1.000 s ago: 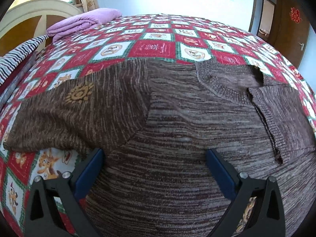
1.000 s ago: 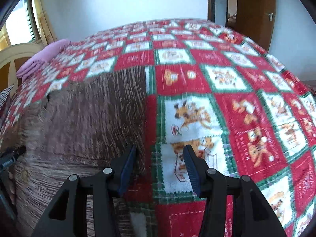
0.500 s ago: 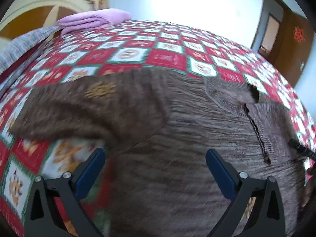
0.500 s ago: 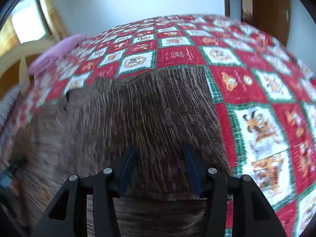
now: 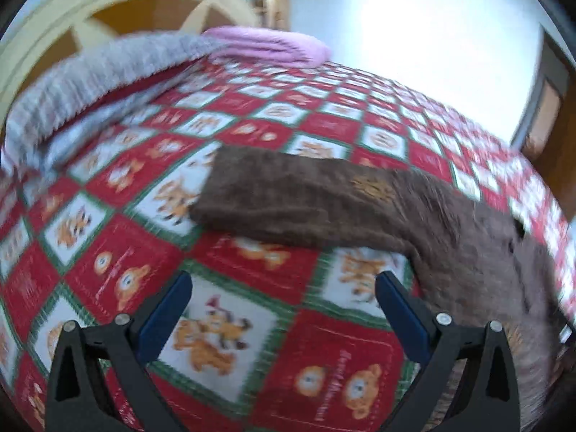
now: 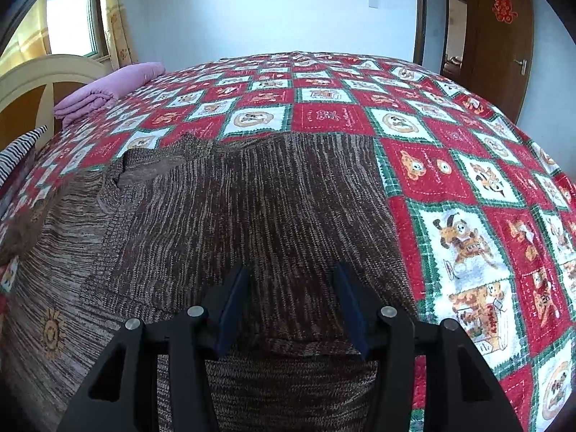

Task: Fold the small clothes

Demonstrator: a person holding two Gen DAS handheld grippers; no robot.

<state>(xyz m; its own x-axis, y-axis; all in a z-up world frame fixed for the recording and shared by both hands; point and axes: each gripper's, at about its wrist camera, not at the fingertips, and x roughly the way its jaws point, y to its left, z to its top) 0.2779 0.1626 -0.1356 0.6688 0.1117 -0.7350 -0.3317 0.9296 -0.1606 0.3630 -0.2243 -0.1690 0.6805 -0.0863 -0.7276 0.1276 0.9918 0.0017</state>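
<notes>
A brown knit sweater [image 6: 252,216] lies flat on the bed, its right sleeve side folded in over the body. In the left wrist view its left sleeve [image 5: 306,201] stretches out to the left over the quilt. My left gripper [image 5: 282,298] is open and empty above bare quilt, below and left of that sleeve. My right gripper [image 6: 291,298] is open and empty just above the folded right part of the sweater.
The bed is covered by a red, green and white cartoon quilt [image 6: 468,180]. A folded pink blanket [image 6: 108,90] lies at the far left by the headboard [image 6: 43,72]. A striped cloth [image 5: 90,82] lies at the left. A wooden door [image 6: 504,36] stands at the right.
My left gripper has swung left, off the sweater body to bare quilt beside the left sleeve. My right gripper has moved left from the sweater's edge to over its folded right part.
</notes>
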